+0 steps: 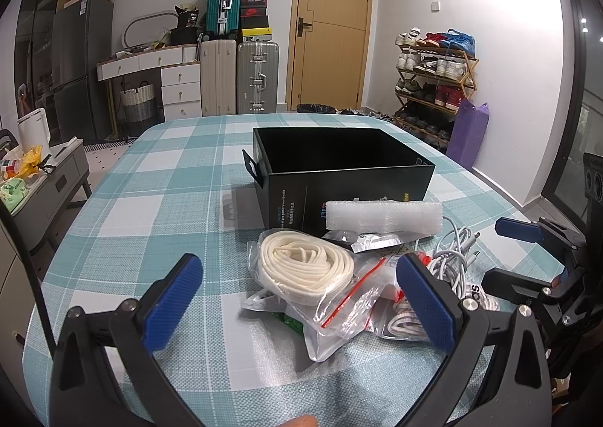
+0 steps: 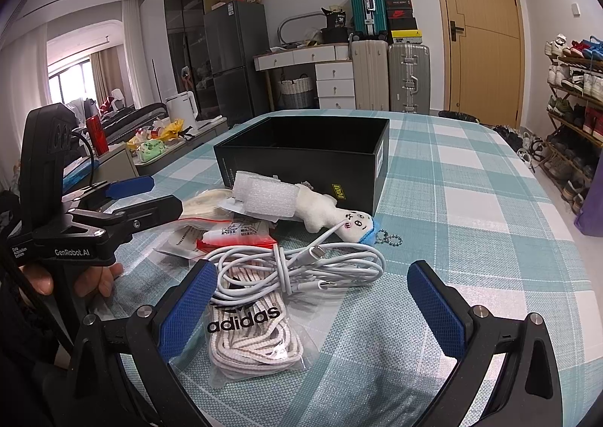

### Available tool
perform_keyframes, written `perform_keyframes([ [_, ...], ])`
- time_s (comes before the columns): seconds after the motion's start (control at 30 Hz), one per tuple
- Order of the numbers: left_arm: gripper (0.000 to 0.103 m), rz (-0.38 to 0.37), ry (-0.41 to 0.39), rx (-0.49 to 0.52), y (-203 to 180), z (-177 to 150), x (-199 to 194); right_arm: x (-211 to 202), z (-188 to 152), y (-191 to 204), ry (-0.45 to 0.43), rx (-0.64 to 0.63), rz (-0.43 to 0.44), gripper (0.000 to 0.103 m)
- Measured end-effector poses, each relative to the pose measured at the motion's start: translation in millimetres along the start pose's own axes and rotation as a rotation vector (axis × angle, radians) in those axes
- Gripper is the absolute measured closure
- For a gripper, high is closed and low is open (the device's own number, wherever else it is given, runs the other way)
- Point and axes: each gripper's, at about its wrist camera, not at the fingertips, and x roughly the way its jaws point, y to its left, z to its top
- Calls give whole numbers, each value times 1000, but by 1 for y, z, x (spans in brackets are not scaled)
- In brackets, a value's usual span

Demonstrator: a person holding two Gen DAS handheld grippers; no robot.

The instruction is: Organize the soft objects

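I hold both claws, left (image 1: 299, 297) and right (image 2: 312, 300), spread apart and empty, low over the desk (image 1: 150, 201); laces (image 1: 307, 265), cable (image 2: 301, 265) and foam (image 1: 384, 216) lie heaped before the box (image 1: 339, 167).

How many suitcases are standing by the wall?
3. A beige hard-shell suitcase and a silver ribbed suitcase stand side by side left of the wooden door; a teal suitcase sits on top. More may be hidden.

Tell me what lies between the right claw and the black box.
In the right wrist view, the right claw faces the black box across the pile: adidas lace bag, white cable, plush keychain, foam piece.
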Motion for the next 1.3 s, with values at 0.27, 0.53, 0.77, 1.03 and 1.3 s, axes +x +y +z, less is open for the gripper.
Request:
perform_keyframes([
  [0.27, 0, -1, 0, 0, 0, 0, 0, 0, 0, 0, 0, 0, 0, 0],
  [0.53, 0, 0, -1, 0, -1, 0, 0, 1, 0, 0, 1, 2, -1, 0],
  [0.77, 0, 1, -1, 1, -1, 0, 0, 1, 0, 0, 0, 3, 0, 0],
  [1.03, 0, -2, 2, 2, 3, 1, -2, 2, 0, -1, 4, 5, -1, 0],
  [1.3, 0, -8, 14, -2, 3, 0, 0, 5, 2, -5, 32, 20, 3, 0],
])
